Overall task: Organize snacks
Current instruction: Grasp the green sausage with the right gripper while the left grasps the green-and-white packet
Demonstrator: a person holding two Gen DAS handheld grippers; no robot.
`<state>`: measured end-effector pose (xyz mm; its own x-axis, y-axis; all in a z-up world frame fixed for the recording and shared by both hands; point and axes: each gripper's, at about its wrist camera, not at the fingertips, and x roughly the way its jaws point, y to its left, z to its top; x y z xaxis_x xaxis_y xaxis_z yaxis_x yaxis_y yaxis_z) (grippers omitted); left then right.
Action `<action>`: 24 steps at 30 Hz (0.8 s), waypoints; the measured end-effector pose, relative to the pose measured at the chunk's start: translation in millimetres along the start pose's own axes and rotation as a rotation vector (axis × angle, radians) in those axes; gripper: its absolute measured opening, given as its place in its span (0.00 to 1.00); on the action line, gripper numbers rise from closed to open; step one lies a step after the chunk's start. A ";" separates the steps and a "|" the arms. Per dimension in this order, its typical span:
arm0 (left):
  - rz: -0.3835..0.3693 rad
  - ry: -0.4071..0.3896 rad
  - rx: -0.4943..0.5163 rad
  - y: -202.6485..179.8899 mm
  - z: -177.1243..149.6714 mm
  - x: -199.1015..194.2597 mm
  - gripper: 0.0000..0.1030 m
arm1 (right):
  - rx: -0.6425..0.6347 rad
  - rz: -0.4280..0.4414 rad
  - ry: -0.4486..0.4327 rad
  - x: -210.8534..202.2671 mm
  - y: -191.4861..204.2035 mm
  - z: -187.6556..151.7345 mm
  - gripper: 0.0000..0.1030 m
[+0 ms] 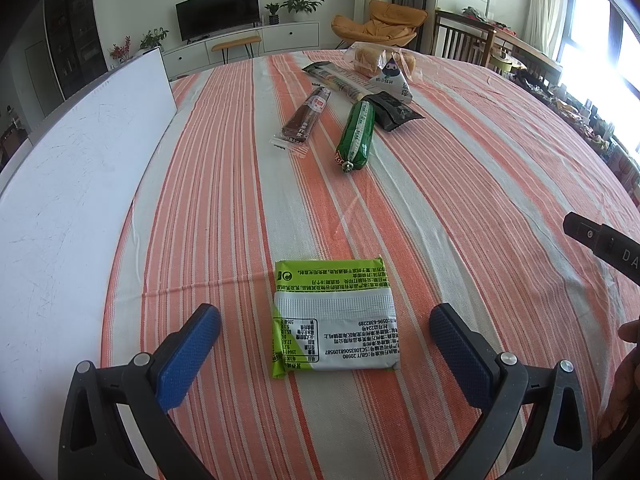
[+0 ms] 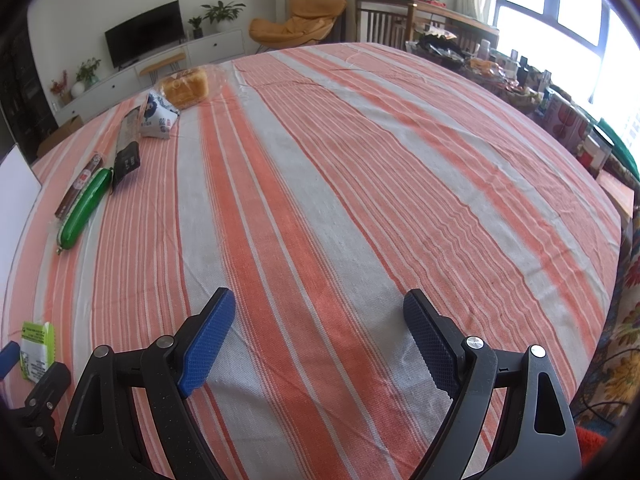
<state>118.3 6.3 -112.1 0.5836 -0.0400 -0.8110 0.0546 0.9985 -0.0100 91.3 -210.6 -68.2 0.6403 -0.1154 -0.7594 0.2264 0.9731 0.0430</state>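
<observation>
A: Left gripper (image 1: 325, 344) spread wide, holding nothing, straddling the green-and-white packet (image 1: 334, 320). Flat on the striped cloth (image 1: 460, 184), label side up, near edge of table, between the 2 blue pads (image 1: 192, 354) but touching neither.

B: Right gripper (image 2: 320, 340)?

A: Also spread wide, empty, hovering over bare cloth, right of the packet. Packet visible far left in right wrist view, beside the other tool.

B: Remaining snacks?

A: Far side, clustered. Green sausage tube (image 1: 356, 136), brown bar (image 1: 306, 114) just left of it, black sachet (image 1: 394, 112) touching the tube's far end, long striped pack (image 1: 344, 80), blue-and-white triangle pack (image 1: 394, 80), bagged bread (image 1: 376, 58) farthest. White board (image 1: 80, 184) along the left edge.

B: Step in hand?

A: Probably grasping the packet. Not yet gripped.

B: Tips for doing it well?

A: Lower until pads reach cloth level, centre on the packet's left and right edges, close slowly. Thin flat foil, likely to slip or buckle; better to pinch the crimped seam or tilt 1 pad under an edge. Avoid dragging the cloth, wrinkles already close by.
</observation>
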 end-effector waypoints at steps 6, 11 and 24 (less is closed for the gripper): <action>0.000 0.000 0.000 0.0 0.0 0.1 1.00 | -0.063 0.360 0.072 -7.2 26.3 29.3 0.86; 0.000 0.000 0.000 0.0 0.0 0.1 1.00 | -0.146 0.557 0.312 26.1 107.0 61.2 0.83; -0.002 0.000 0.000 -0.1 0.3 0.9 1.00 | -0.372 0.329 0.468 81.7 214.4 68.3 0.23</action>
<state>119.0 6.1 -112.6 0.5835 -0.0416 -0.8111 0.0558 0.9984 -0.0111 242.2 -25.0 -76.7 0.2290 0.2155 -0.9493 -0.2473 0.9561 0.1573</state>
